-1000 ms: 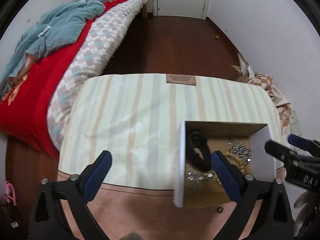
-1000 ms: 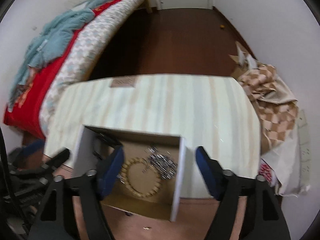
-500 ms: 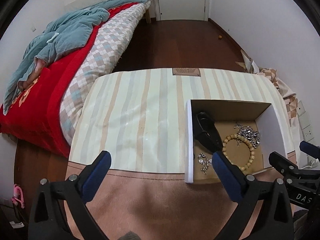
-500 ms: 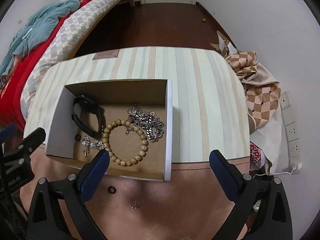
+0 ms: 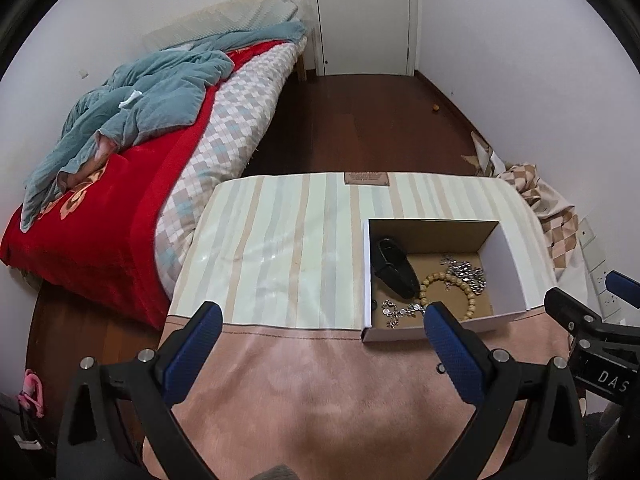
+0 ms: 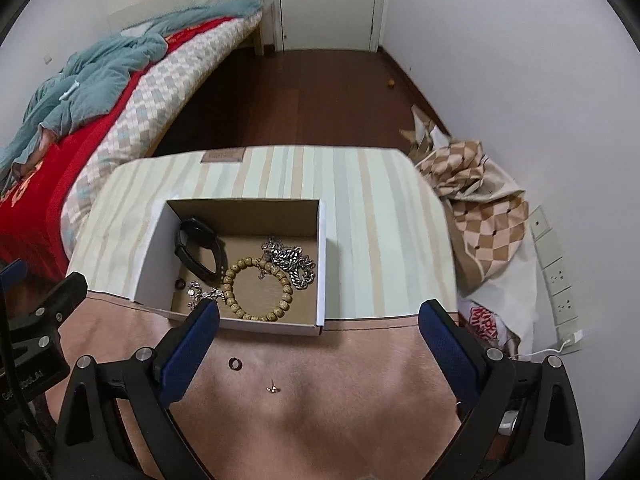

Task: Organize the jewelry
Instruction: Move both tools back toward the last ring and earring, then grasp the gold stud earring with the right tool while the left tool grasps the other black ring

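An open white cardboard box sits on the striped and pink table cover. It holds a black watch band, a wooden bead bracelet, a silver chain and a small silver charm piece. A small dark ring and a tiny gold stud lie on the pink cloth in front of the box. My left gripper is open and empty, left of the box. My right gripper is open and empty, above the front of the box.
A bed with a red blanket and teal cover stands to the left. A checked cloth pile lies on the floor to the right, by wall sockets. Dark wood floor leads to a white door.
Both grippers have pulled back and risen away from the box, so the whole box and the loose ring and stud on the pink cloth now show. The jaws stay open.
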The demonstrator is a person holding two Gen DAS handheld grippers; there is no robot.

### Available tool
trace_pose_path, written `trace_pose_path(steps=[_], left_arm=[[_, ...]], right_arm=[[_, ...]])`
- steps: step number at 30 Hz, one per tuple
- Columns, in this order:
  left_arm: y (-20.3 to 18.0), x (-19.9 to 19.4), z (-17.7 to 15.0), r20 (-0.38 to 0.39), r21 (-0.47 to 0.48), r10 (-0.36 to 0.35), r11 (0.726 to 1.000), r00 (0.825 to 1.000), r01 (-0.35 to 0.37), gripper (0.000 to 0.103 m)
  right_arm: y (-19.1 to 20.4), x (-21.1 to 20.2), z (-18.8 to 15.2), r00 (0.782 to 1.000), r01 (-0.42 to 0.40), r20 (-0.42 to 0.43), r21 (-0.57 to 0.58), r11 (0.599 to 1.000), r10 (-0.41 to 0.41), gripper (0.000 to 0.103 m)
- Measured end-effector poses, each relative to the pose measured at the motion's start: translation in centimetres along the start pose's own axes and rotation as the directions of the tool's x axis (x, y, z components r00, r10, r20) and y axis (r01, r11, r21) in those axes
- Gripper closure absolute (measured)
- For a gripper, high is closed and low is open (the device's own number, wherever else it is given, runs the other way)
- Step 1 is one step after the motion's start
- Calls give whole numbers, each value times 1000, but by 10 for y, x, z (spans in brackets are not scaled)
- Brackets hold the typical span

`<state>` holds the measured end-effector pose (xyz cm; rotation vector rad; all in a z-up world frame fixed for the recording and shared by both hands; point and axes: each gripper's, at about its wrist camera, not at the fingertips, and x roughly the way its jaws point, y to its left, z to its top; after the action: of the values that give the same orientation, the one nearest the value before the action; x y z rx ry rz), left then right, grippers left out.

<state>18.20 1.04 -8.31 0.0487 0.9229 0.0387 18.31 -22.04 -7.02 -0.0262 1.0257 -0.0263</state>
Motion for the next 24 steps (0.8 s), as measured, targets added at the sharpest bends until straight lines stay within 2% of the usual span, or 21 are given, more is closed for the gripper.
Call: trace_pose_path(steps=[6,9,12,14,16,17,18,20,24], left_arm=[[4,-22,-7,30,-13,-21,1000,999,21,0],[6,-20,-16,22,-19,-14,1000,1000,14,0],[6,1,-36,-22,-12,21,1000,1000,-22,0],[4,26,-54,-65,7,65,998,996,-65,0],[3,49,-70,-114,13,78,997,990,-77,0],[3,65,-80,-150,18,92,996,984,-90,0],[3,73,-86,-174,18,95,995,980,-93,0],[4,87,-96,-213,12,94,996,973,-93,0],[5,97,-101,-228,19,100,995,969,-98,0]], right_arm=[[1,-34,-8,999,-12,46,7,1000,12,2],[1,-40,-16,998,-29,47,17,999,28,2],[1,-26,-33,999,-49,13,24,998,49,2],[1,-2,-53,998,-55,-30,29,998,56,2],[3,22,-73,996,-57,-61,26,998,59,4],[5,33,-81,995,-63,-72,21,998,64,11],[7,47,-91,993,-76,-91,14,997,77,24],[12,69,-104,987,-102,-123,8,995,103,36],[25,93,-122,988,-114,-110,-32,993,109,51]])
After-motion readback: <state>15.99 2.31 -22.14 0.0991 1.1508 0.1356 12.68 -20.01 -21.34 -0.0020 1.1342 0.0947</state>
